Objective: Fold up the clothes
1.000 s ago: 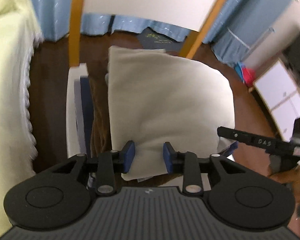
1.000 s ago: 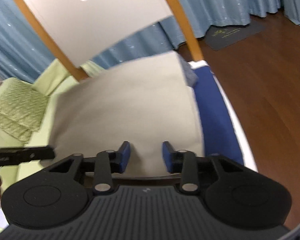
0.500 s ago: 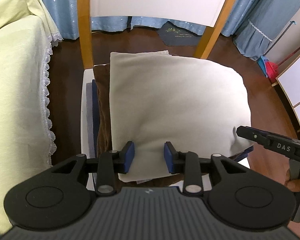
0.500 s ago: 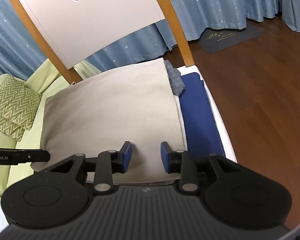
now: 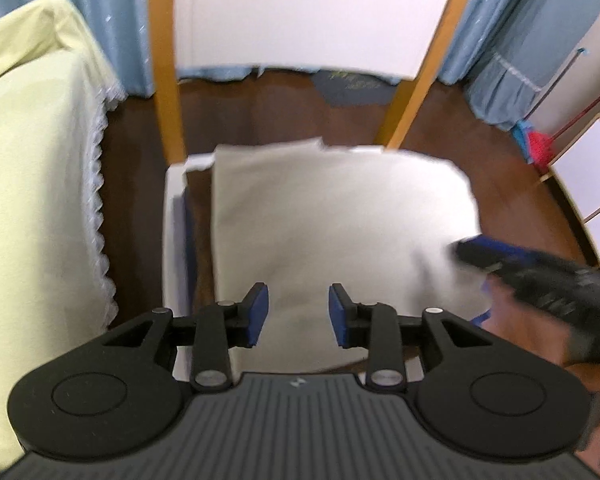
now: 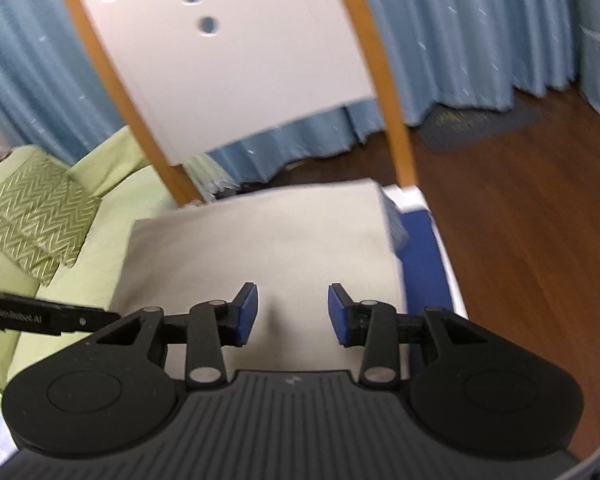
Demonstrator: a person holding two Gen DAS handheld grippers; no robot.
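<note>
Nearest you, both sets of tongs have just been opening, and nothing sits between their pads: your left gripper [image 5: 296,310] and right gripper [image 6: 292,312] hover apart from the cloth, each with jaws parted and empty. Compared with a second ago both have lifted away, so this fold looks finished and released. Below them the beige folded garment [image 5: 332,224] lies flat on the chair seat [image 5: 175,216], topping a stack with a brown layer [image 5: 200,208] and a blue layer [image 6: 420,256]. Its long axis seems to run from the seat's front edge toward the chair back [image 6: 236,60], though blur leaves that uncertain.
</note>
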